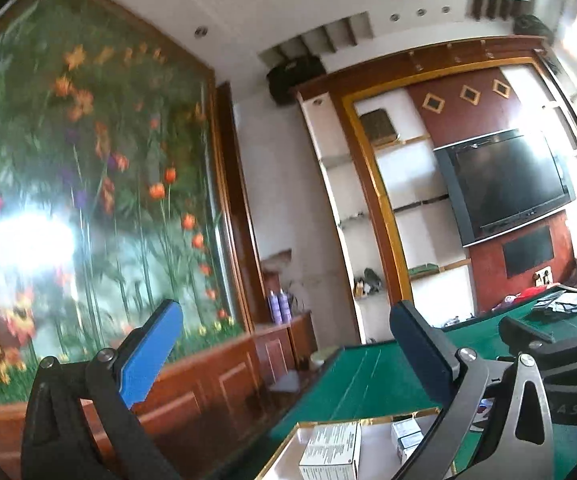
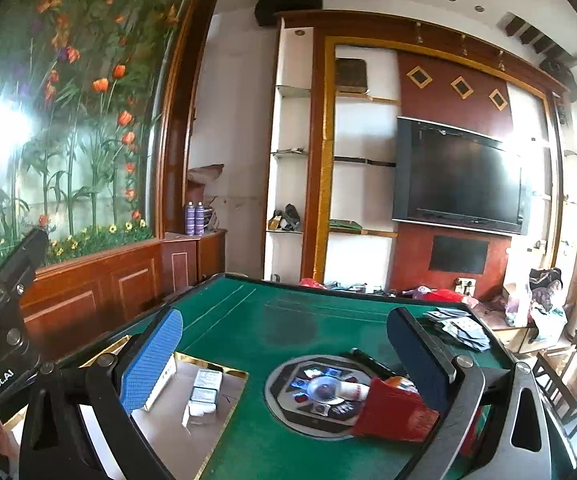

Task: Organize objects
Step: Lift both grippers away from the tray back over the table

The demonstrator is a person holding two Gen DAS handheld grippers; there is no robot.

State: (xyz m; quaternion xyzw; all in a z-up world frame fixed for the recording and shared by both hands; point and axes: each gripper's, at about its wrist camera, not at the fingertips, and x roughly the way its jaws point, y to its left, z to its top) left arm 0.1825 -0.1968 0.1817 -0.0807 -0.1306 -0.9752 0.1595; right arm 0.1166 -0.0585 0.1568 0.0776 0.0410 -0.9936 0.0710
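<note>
A gold-rimmed tray (image 2: 235, 372) lies on the green table (image 2: 272, 320) at the front left, holding small white boxes (image 2: 206, 389); it also shows in the left wrist view (image 1: 288, 440) with a white box (image 1: 330, 450). A red packet (image 2: 394, 412) and a small white bottle (image 2: 350, 392) lie at the table's round centre panel (image 2: 284, 384), below the right finger. My right gripper (image 2: 284, 356) is open and empty above the table. My left gripper (image 1: 288, 360) is open and empty, raised over the tray's far edge.
Scattered playing cards (image 2: 460, 328) lie at the table's far right. A wooden cabinet (image 2: 100, 292) under a flower mural runs along the left. A wall unit with a TV (image 2: 460, 180) stands behind. Clutter and a chair (image 2: 564, 376) are on the right.
</note>
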